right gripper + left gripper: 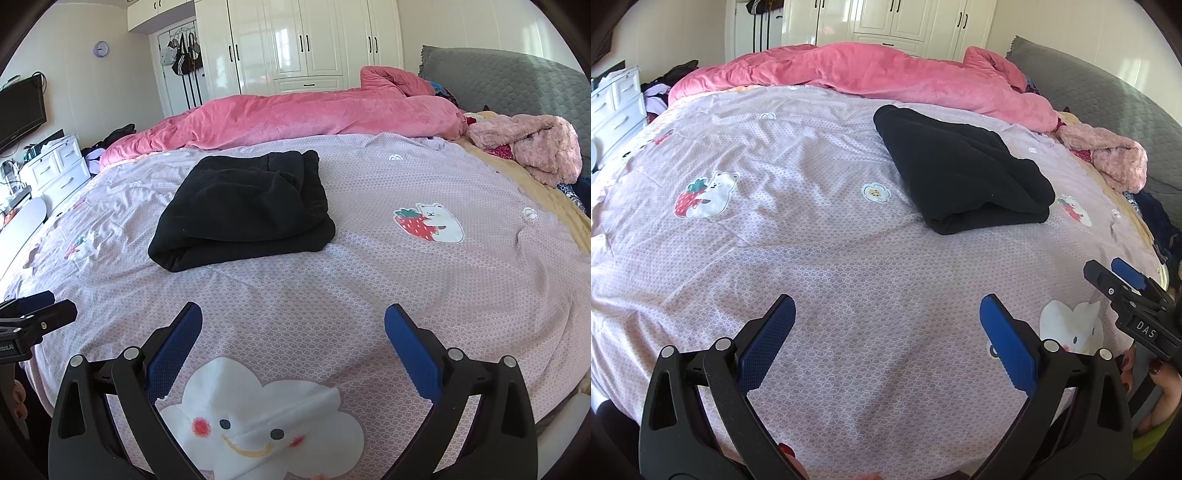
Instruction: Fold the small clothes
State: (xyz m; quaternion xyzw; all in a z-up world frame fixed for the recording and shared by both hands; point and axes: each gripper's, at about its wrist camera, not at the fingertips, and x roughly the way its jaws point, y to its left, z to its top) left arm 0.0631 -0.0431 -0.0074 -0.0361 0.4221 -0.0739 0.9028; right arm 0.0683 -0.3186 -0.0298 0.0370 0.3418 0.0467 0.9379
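A black garment (964, 170) (243, 214) lies folded into a thick bundle on the lilac printed bedsheet (820, 258) (369, 288). My left gripper (886, 314) hovers open over bare sheet near the bed's front edge, well short of the garment. My right gripper (293, 323) is open too, above a white cloud print, with the garment ahead and slightly left. In the left wrist view the right gripper (1108, 273) shows at the right edge, held by a hand (1160, 387). In the right wrist view, part of the left gripper (37, 310) shows at the left edge.
A pink duvet (871, 77) (295, 114) is heaped along the far side. A fluffy pink garment (1108, 155) (528, 144) lies at the right by the grey headboard (1108, 103). White drawers (55, 166) stand left of the bed, white wardrobes (303, 44) behind.
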